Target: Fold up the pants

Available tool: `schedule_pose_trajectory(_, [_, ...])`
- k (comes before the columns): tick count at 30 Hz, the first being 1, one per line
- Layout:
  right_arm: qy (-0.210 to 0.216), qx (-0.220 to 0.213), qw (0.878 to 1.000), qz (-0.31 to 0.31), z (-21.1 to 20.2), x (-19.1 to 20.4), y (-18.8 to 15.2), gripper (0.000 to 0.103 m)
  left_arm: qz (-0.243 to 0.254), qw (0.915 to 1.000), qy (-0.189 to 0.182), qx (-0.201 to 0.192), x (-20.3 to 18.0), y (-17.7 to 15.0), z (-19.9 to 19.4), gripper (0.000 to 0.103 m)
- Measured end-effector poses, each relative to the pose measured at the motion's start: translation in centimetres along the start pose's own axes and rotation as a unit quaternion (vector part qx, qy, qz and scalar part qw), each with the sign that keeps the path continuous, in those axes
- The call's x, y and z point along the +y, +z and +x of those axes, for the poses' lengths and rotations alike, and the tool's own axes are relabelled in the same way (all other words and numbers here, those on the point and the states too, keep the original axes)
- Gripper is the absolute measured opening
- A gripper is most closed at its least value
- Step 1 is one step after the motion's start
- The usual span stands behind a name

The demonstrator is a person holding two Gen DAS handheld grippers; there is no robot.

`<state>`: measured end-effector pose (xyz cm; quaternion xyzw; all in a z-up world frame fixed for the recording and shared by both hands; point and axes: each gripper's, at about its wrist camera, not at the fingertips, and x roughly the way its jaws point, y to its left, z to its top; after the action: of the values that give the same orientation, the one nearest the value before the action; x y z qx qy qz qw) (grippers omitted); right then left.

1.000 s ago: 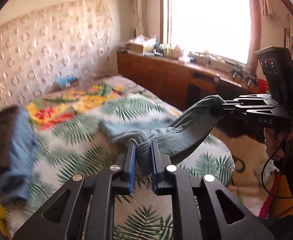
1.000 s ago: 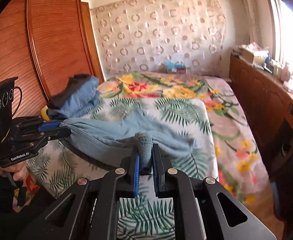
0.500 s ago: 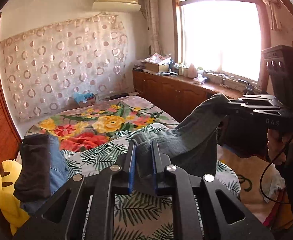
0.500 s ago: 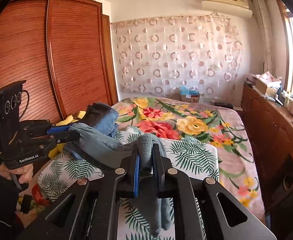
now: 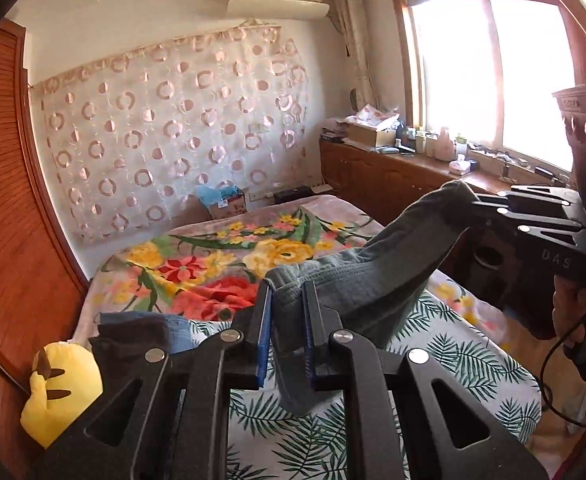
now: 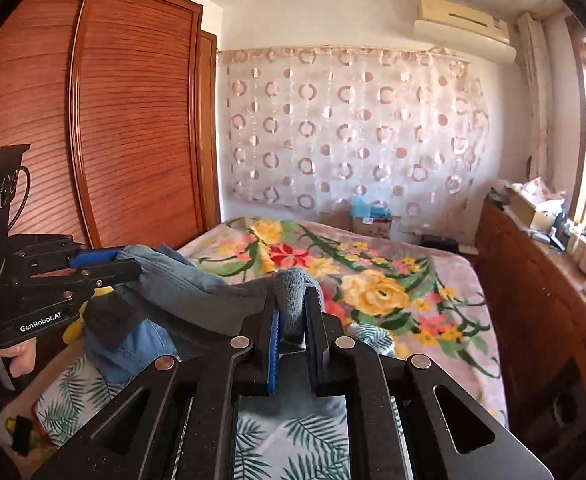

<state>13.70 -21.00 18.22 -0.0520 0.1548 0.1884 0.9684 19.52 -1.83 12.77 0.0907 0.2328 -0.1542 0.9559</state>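
Pants [image 5: 377, 280], 1 pair, hang gripped between 2 clamped claws, left claw [image 5: 287, 300] and right claw [image 6: 295, 308].

Floral-and-fern-covered bed [image 5: 457, 356] with folded clothes pile [image 5: 141, 332] and yellow plush [image 5: 59, 392] at its edge.

Pants [image 5: 377, 276]: soft grey-blue knit cloth; grippers [image 5: 287, 312] matt black plastic, blue ribbed pads [image 6: 273, 344]; wardrobe [image 6: 133, 128] glossy ribbed wood.
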Motion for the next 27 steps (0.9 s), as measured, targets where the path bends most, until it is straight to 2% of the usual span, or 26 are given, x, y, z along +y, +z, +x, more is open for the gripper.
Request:
schedule_pose_trajectory(5, [0.013, 0.020, 1.000, -0.003, 0.1, 1.2, -3.8, 0.011, 0.005, 0.9998, -0.006, 0.017, -0.7, -3.3, -0.4, 0.015])
schedule_pose_trajectory(12, [0.043, 0.104, 0.994, 0.003, 1.3, 3.0, -12.4, 0.011, -0.012, 0.9953, -0.035, 0.089, -2.4, -12.3, 1.2, 0.015])
schedule_pose_trajectory(15, [0.047, 0.129, 0.991, -0.003, 1.6, 4.0, -14.8, 0.011, -0.023, 0.9932, -0.044, 0.106, -2.8, -14.3, 1.5, 0.015])
schedule_pose_trajectory(27, [0.081, 0.161, 0.983, 0.028, 0.1, 4.1, -17.9, 0.011, -0.052, 0.9893, -0.067, 0.119, -4.4, -18.5, -1.8, 0.015])
